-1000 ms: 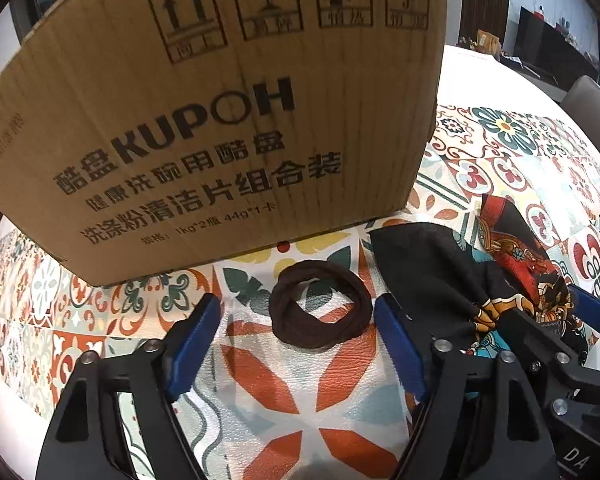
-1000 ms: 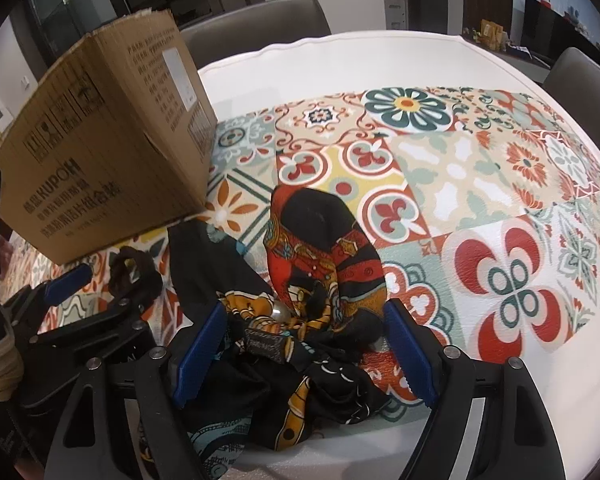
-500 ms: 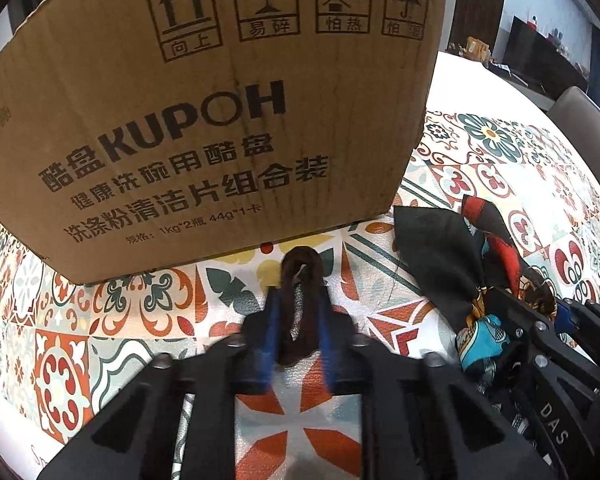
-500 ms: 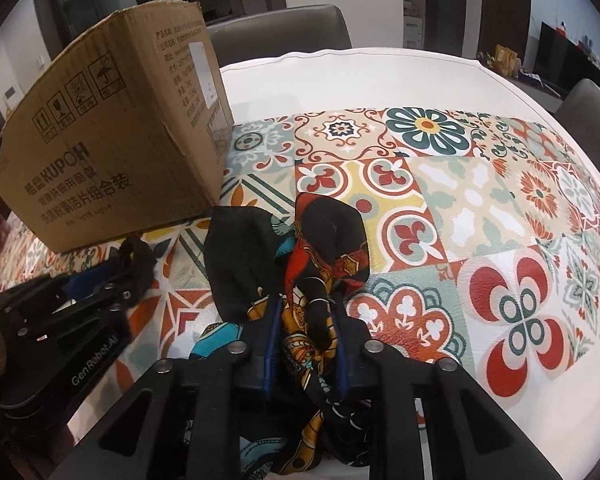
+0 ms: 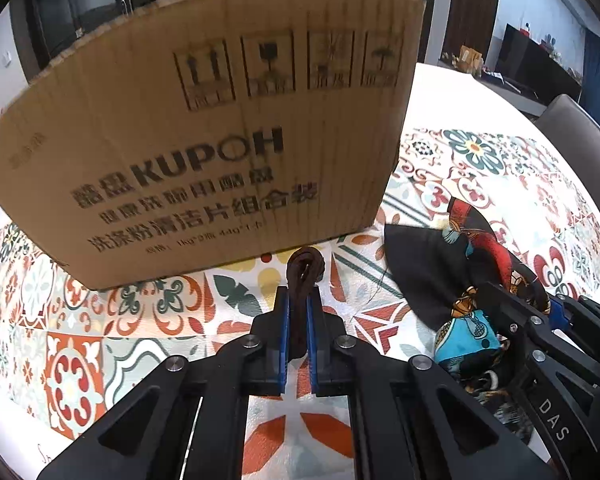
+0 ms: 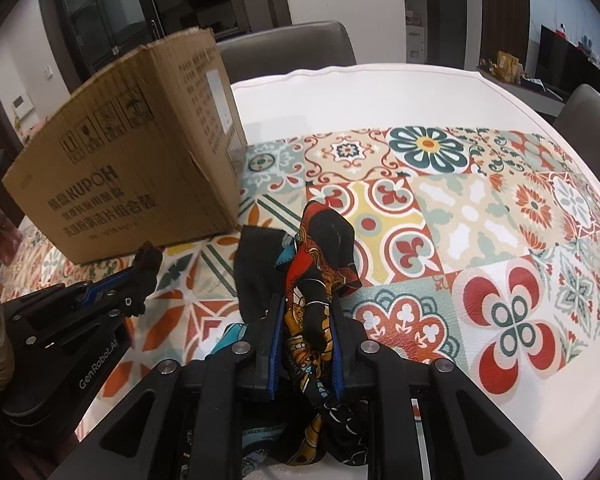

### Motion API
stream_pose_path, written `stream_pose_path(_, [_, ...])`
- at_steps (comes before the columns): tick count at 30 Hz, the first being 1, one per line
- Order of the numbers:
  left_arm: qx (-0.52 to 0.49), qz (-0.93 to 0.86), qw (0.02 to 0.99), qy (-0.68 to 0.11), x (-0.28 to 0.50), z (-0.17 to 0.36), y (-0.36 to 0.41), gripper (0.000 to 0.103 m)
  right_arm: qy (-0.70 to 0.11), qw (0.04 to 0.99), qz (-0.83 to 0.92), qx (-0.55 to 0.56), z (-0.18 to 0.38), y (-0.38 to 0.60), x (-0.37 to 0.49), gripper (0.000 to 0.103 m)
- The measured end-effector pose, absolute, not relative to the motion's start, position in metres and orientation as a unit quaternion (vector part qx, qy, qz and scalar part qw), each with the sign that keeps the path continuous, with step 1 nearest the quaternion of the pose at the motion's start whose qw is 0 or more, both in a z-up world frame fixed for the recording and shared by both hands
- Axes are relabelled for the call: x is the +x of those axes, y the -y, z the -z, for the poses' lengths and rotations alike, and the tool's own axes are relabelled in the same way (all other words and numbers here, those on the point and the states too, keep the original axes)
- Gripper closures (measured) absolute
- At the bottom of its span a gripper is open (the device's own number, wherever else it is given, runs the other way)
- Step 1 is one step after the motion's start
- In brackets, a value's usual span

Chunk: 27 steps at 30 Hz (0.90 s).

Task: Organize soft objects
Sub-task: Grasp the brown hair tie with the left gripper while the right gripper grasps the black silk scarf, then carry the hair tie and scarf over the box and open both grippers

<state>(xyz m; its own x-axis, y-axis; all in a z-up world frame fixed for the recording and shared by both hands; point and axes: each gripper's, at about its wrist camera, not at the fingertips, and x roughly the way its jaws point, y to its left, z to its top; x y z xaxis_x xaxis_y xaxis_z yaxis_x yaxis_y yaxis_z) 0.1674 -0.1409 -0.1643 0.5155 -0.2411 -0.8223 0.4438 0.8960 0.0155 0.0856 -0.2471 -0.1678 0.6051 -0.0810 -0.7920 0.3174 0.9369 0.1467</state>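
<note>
Two tongs are each pinching something soft. The left tongs (image 5: 299, 312) have just squeezed together on a brown hair band (image 5: 303, 280), which is squashed flat between the blue pads, with its loop end poking out past the tips toward the box. It looks very light and stretchy, so it should not slip much, but it could spring out if the pinch loosens. The right tongs (image 6: 305, 316) have also just squeezed in, and they are pinching a bunch of the colorful scarf (image 6: 320, 256) in its middle. The scarf looks thin, floppy and a bit slippery. Its loose ends hang and lie on the table (image 6: 520, 248) near the tongs, so they will likely drag when it is lifted. Holding a thick bunch, as now, seems safer than holding one edge. The scarf is just right of the hair band, not touching it. Beyond both, on the far left, stands a big cardboard box (image 5: 204, 152), which is probably where the soft things go. I cannot see inside it.
</note>
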Motion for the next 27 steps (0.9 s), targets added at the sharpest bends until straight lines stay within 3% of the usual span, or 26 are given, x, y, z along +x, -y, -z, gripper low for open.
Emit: stream_pose_path(27, [0.095,0.196,0.911,-0.351,0.109,0.042,0.097,0.094,-0.325,0.937,0.094,0.092,0.046,0.202,0.040,0.082])
